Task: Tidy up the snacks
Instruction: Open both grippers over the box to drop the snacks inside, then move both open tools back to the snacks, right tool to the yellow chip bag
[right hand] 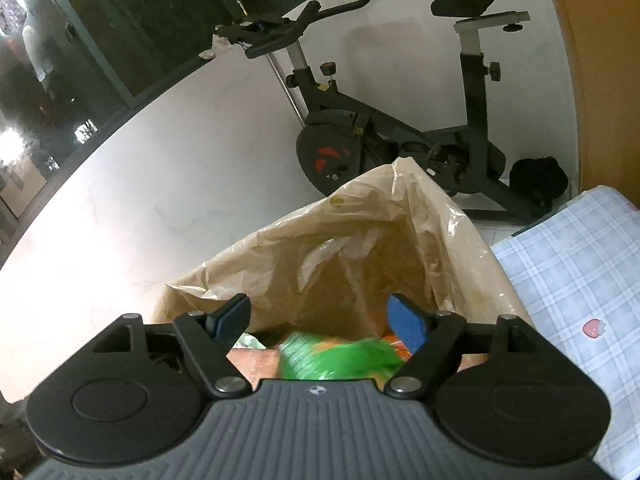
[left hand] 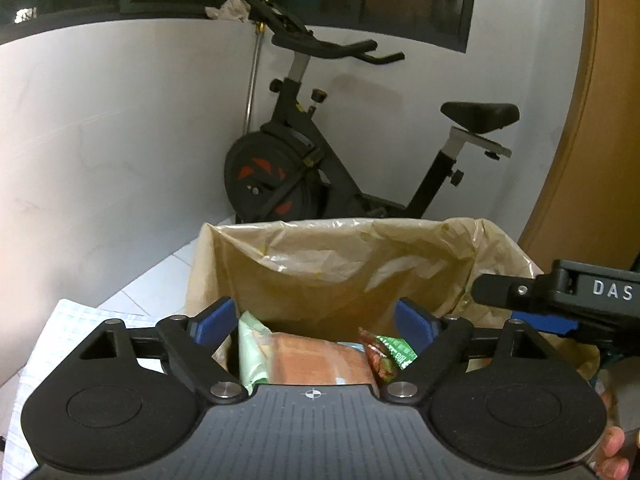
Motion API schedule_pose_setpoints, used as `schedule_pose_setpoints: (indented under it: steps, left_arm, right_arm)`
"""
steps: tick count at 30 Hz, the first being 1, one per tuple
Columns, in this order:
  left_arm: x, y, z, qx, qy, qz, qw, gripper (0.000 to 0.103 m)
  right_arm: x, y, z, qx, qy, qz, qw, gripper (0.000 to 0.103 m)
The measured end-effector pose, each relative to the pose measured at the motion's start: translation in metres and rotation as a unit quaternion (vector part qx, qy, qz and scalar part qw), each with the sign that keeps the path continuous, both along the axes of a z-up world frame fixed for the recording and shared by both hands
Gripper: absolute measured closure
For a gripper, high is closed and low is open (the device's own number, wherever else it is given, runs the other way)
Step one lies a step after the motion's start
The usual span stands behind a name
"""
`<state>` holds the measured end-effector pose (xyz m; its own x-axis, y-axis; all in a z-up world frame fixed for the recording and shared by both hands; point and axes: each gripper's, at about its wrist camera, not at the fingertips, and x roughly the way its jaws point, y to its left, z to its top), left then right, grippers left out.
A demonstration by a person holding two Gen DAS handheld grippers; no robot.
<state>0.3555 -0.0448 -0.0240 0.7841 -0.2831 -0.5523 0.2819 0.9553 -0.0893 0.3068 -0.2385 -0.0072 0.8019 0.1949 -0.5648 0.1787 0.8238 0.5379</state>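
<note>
Snacks in the lined box

Snack packets (left hand: 320, 356) lie at the bottom of the plastic-lined box (left hand: 344, 256). Left tool (left hand: 314, 322) hangs over its near edge, jaws wide and empty. Right tool (right hand: 316, 320) likewise stands wide above a blurred green packet (right hand: 336, 360), gripping nothing.

You face a tan, glossy bag (left hand: 360, 264) holding a pale green packet (left hand: 250, 350), an orange-brown packet (left hand: 316, 362) and a green one with white lettering (left hand: 394, 350). Your gripper pads (left hand: 214, 320) are blue on black arms. The cloth (right hand: 576, 280) is light blue check with pink strawberries. The bike (left hand: 320, 168) is black with red-orange wheel marks.
</note>
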Motion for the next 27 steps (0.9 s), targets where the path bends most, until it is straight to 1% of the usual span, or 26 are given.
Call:
schedule_pose_setpoints:
  steps: [5, 10, 15, 21, 24, 27]
  left_arm:
    - [-0.025, 0.011, 0.01, -0.007, -0.01, 0.004, 0.9999, 0.015]
    - [-0.059, 0.027, 0.024, -0.009, -0.027, -0.009, 0.9996, 0.015]
    - [-0.094, 0.046, 0.031, -0.008, -0.044, -0.013, 0.9989, 0.015]
    - [-0.124, 0.066, 0.019, -0.012, -0.041, -0.002, 0.9991, 0.015]
    - [-0.136, 0.074, 0.005, -0.008, -0.037, 0.013, 0.9992, 0.015]
    - [-0.148, 0.083, -0.011, -0.014, -0.025, 0.028, 0.9992, 0.015]
  right_arm:
    - [-0.012, 0.003, 0.008, -0.012, -0.024, 0.017, 0.999, 0.025]
    - [-0.041, 0.013, 0.019, -0.063, -0.064, 0.057, 0.994, 0.025]
    - [-0.077, 0.019, 0.025, -0.095, -0.103, 0.08, 0.987, 0.024]
    - [-0.113, 0.018, 0.018, -0.116, -0.128, 0.081, 0.982, 0.024]
    - [-0.128, 0.021, 0.009, -0.118, -0.131, 0.082, 0.981, 0.024]
    - [-0.141, 0.026, -0.004, -0.125, -0.131, 0.086, 0.98, 0.024]
